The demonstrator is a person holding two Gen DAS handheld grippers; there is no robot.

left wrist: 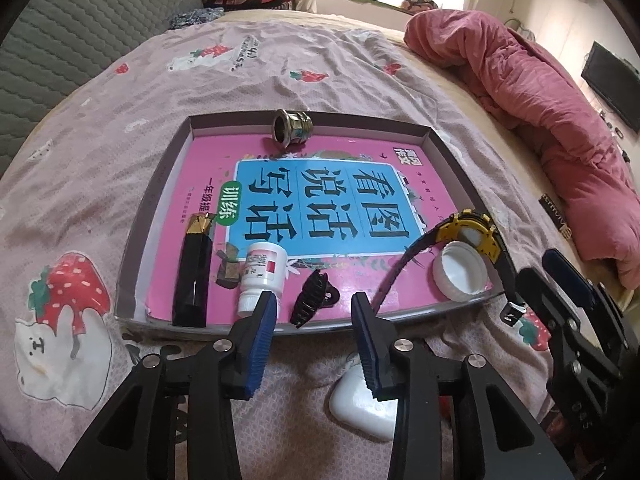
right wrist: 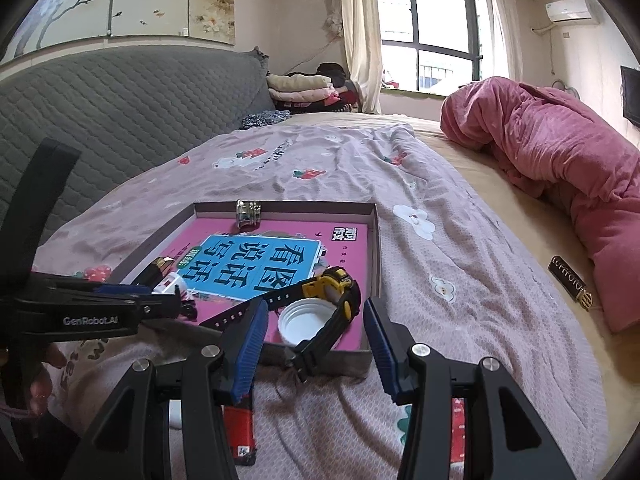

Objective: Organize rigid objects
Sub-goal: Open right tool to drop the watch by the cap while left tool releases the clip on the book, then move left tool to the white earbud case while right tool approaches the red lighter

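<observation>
Both our grippers, left gripper (left wrist: pixel 314 312) and right gripper (right wrist: pixel 316 326), hang open and empty near the tray (left wrist: pixel 132 248); next we grab the white case (left wrist: pixel 362 404) beside it.

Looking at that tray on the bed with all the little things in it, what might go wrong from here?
The watch hangs its strap over the tray's near rim, so a nudge might drag it out. The white pill bottle lies on its side without its cap and may roll. The white case and red lighter sit on soft bedding below the open left gripper and right gripper, so a grasp may push them into the cloth.
</observation>
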